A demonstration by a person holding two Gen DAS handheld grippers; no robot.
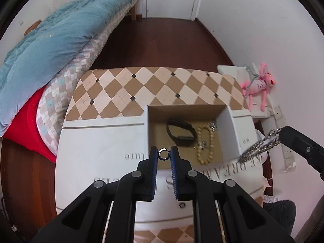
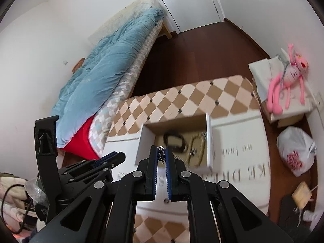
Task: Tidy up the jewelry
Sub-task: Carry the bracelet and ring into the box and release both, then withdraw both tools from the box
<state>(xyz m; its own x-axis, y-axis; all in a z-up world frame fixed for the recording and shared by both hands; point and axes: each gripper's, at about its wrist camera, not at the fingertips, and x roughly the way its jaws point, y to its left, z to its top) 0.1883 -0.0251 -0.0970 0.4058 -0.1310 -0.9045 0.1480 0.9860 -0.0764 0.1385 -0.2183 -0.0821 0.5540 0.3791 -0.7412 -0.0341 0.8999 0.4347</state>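
Room: bedroom with dark wood floor, white walls, a bed [image 1: 60, 46] under a blue quilt at far left, and a pink plush toy [image 1: 257, 85] on a low stand at right.
Surface: table [image 1: 97, 141] with a checked cloth and a white printed cover.
Box: open cardboard box [image 1: 186, 109] near the table's middle, holding a dark watch [image 1: 181, 132], a beaded bracelet [image 1: 208, 143] and some small silvery pieces.
Left gripper: left gripper [image 1: 164, 155] nearly closed, its blue pads pinching a small metal ring [image 1: 163, 154] above the box's near edge.
Right gripper: right gripper [image 2: 161, 154] nearly closed on a silver chain [image 2: 161, 151]; in the left wrist view the chain hangs from its tip to the right of the box, over the printed cover.
Loose item: second ring [image 1: 182, 205] lying on the cover, nearer than the box, below the left gripper.
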